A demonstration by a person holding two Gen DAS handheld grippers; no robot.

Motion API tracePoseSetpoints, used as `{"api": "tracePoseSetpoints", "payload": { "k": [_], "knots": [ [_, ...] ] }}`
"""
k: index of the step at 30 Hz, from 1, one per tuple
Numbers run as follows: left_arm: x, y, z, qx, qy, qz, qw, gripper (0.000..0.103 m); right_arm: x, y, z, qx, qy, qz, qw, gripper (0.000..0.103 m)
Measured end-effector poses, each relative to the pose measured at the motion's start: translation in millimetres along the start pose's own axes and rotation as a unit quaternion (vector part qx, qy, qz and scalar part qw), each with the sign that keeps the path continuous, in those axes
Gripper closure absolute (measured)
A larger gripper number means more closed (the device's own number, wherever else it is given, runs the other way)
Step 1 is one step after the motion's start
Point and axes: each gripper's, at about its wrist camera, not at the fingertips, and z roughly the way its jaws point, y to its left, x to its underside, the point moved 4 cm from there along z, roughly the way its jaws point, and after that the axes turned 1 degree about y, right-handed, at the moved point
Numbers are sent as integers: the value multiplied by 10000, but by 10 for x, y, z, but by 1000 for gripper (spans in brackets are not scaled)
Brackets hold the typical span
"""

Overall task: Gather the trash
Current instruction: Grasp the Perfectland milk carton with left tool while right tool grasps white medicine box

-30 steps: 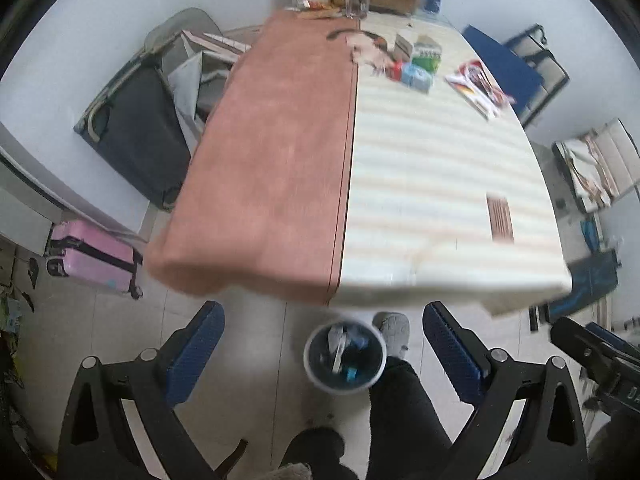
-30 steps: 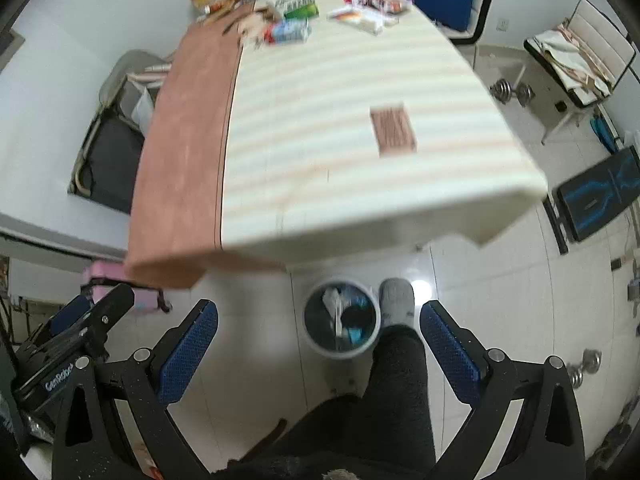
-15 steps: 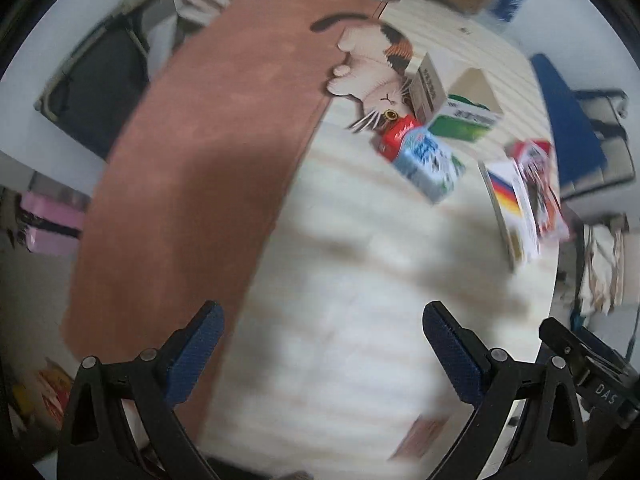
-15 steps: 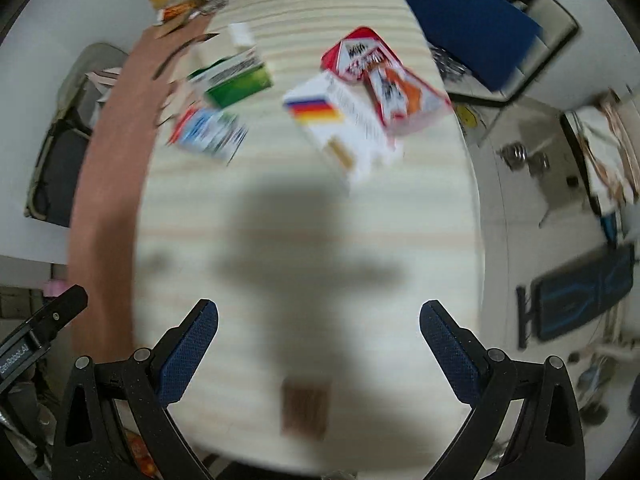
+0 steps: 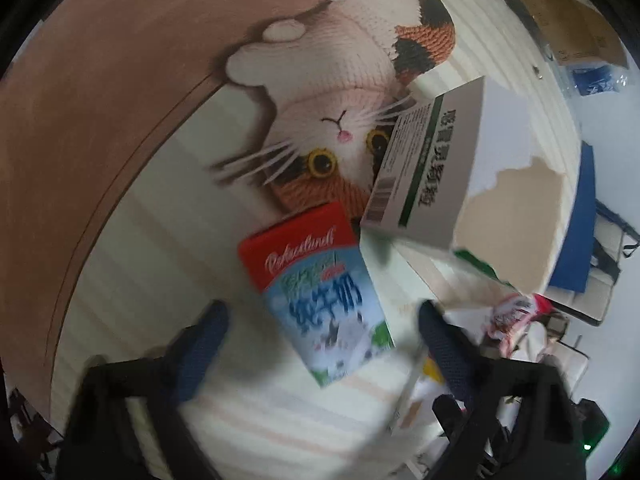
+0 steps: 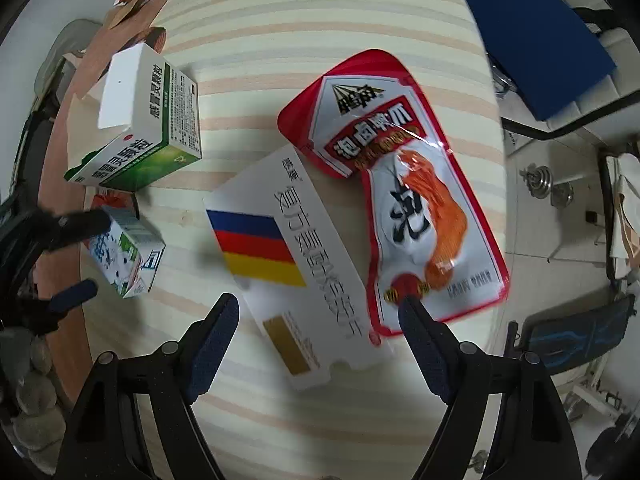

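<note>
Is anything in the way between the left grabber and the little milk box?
Nothing visible. The left hand-held gripper is open, with the milk carton lying right between its fingers on the table. The green-and-white box sits just beyond the carton.

Two handheld grippers are in use, each with black arms ending in dark blue padded fingers. The left gripper (image 5: 322,330) has its jaws spread wide apart, its fingers blurred, with nothing clamped between them. The right gripper (image 6: 318,316) likewise has its jaws wide apart and holds nothing. From the right wrist view, the left gripper appears at the far left edge.
</note>
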Motion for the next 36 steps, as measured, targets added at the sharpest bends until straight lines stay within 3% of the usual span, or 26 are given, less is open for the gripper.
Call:
{"api": "tracePoseSetpoints", "payload": {
  "k": [3,5,10,13,18,22,24,31,36],
  "knots": [
    [41,60,19,-120,-21,419,9990,42,-98,50,97,84,84,-151,9998,19],
    [90,99,-19,-313,-103,869,9957,44,-164,126,155,184,103,-312,9993,18],
    [386,451,-140,-1089,-347,1876,9756,45,-242,340,312,240,299,-592,9975,17],
    [553,713,-177,-1245,-342,2071,9698,46,-237,402,328,730,187,-671,9949,27],
    [953,1118,-213,-1315,-208,2349,9629,48,140,392,340,391,402,-194,9982,27],
    [1136,1342,-183,-1332,-146,2456,9601,50,655,355,374,303,566,127,9979,26],
    [1154,1388,-199,-1329,-139,2411,9613,50,751,362,388,337,569,206,9976,26],
    [1037,1542,-271,-1144,-85,1946,9742,50,705,485,459,567,552,192,9967,19],
    [1009,1648,-435,-1137,-306,1946,9738,47,719,436,478,522,488,229,9972,19]
  ]
}}
